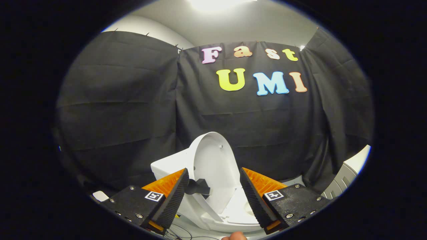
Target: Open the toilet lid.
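White toilet lid [213,160], raised upright, inner face showing, above the bowl [233,213]

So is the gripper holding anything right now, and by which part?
Nothing is held. The gripper is open, its fingers apart, with the raised toilet lid just ahead between them, untouched.

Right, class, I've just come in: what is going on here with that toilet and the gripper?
A person's hand-held gripper faces a small white toilet set before the booth's black cloth wall. The toilet lid is already raised, standing nearly upright just ahead of the fingers. The fingers are spread apart and press on nothing. A black tab sticks out from the lid's edge near the left finger.
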A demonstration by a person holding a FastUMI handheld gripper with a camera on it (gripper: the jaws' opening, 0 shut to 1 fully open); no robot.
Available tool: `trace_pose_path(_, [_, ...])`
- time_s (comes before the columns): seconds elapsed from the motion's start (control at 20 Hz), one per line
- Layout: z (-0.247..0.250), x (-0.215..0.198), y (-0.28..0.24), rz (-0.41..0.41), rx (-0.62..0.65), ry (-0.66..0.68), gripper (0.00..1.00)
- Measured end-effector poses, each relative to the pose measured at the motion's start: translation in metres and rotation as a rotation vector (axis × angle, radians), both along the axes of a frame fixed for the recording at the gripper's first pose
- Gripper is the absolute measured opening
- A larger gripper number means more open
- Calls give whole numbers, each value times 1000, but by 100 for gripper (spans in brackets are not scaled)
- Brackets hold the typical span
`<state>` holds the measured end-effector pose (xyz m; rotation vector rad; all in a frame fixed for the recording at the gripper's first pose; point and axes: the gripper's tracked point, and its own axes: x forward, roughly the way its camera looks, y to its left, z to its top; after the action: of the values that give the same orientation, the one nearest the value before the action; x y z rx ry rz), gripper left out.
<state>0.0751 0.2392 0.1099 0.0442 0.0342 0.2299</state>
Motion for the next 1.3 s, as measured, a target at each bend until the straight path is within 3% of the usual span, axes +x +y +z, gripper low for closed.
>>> trace_pose_path(0.55, [27,-27,-130,-112,5,-105,93])
trace_pose_path(0.95, [0,-54,-184,-173,-40,-122,93])
trace_pose_path(1.3, [-25,-65,-223,-228,2,-97,93])
